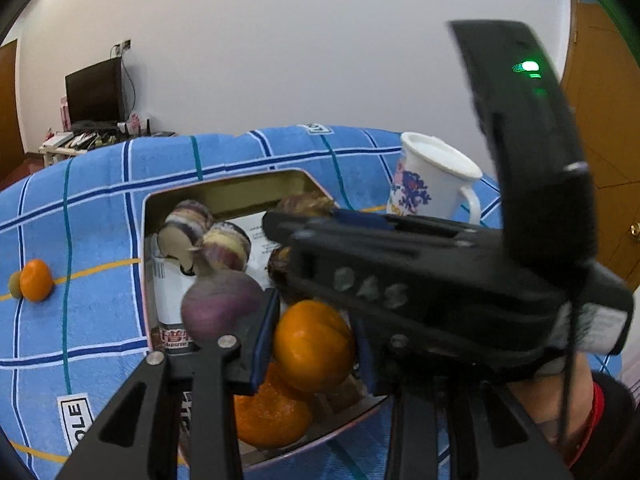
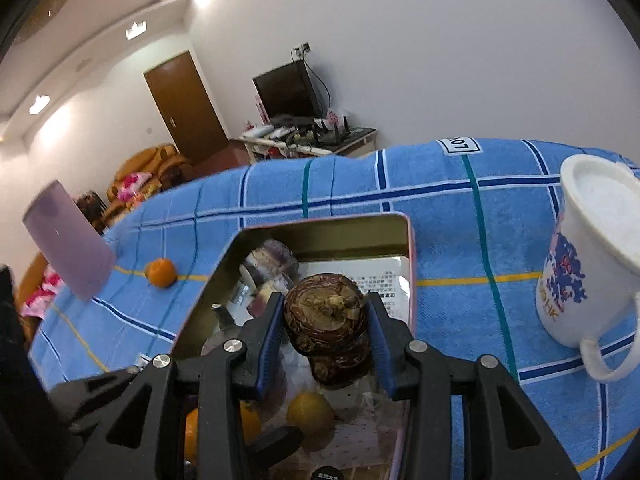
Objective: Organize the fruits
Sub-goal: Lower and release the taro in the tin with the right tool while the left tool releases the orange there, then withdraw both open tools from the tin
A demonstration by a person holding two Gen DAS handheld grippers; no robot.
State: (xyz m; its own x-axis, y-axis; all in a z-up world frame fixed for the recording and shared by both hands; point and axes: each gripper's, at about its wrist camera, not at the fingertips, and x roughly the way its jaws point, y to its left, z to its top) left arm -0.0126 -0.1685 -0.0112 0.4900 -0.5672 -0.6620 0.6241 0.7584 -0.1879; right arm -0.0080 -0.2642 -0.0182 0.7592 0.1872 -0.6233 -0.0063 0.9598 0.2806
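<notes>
A metal tin on the blue checked cloth holds several fruits. My left gripper is shut on an orange mandarin over the tin's near end, above another mandarin. A purple round fruit sits beside its left finger. My right gripper is shut on a dark brown mangosteen-like fruit above the tin. The right gripper's body crosses the left wrist view. A loose mandarin lies on the cloth to the left; it also shows in the right wrist view.
A white mug with blue pattern stands right of the tin, also seen in the left wrist view. A small green fruit sits by the loose mandarin. A purple cup stands at the cloth's left edge.
</notes>
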